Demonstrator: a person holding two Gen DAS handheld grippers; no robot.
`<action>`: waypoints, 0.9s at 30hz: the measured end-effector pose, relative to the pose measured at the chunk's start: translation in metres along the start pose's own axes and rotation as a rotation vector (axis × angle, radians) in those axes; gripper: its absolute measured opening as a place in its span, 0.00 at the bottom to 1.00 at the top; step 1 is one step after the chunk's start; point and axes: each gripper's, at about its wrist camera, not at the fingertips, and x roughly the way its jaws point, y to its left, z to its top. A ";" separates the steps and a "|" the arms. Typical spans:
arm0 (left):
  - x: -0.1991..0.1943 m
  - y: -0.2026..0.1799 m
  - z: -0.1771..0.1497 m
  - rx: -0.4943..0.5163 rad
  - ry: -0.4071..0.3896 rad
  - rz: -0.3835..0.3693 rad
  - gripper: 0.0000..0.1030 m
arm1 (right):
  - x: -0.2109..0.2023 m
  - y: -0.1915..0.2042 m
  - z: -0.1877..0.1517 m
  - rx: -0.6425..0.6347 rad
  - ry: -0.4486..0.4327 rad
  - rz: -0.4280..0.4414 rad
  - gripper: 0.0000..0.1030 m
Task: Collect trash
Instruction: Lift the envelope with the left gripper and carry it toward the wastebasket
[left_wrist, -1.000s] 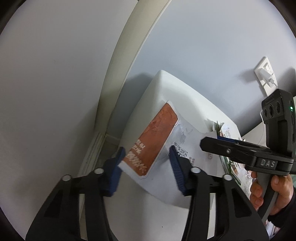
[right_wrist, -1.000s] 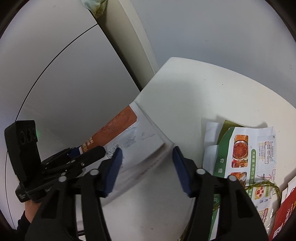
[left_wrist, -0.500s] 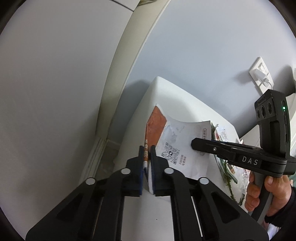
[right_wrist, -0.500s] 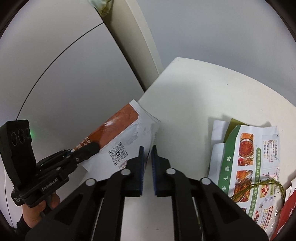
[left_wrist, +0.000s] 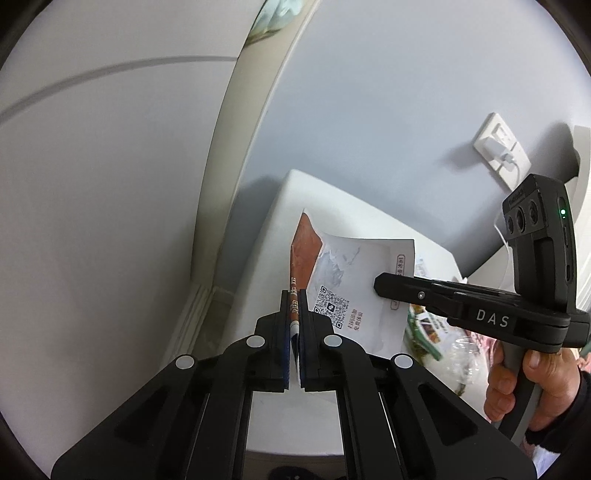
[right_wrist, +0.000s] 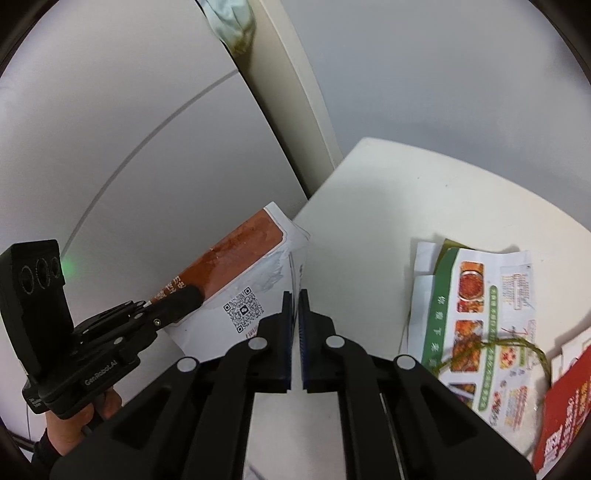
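The flat white paper package with a rust-orange band and a QR code (left_wrist: 354, 280) is off the white tabletop (right_wrist: 424, 192), at its left near corner. The left gripper (left_wrist: 293, 314) is clenched on the package's orange left edge; the right gripper (right_wrist: 294, 314) is clenched on its right edge. The jaws thus pinch opposite sides, neither hand nearer. Its long axis runs from the jaws towards the far wall, orange end far. More wrappers, including a green-bordered food leaflet (right_wrist: 480, 314), lie to the right.
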 end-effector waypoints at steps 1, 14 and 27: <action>-0.007 -0.005 0.000 0.003 -0.004 0.003 0.02 | -0.009 0.000 -0.002 -0.004 -0.008 0.007 0.05; -0.095 -0.083 -0.036 0.030 -0.057 0.067 0.02 | -0.108 0.022 -0.050 -0.068 -0.067 0.078 0.05; -0.170 -0.128 -0.092 0.000 -0.108 0.146 0.02 | -0.162 0.056 -0.103 -0.167 -0.076 0.156 0.05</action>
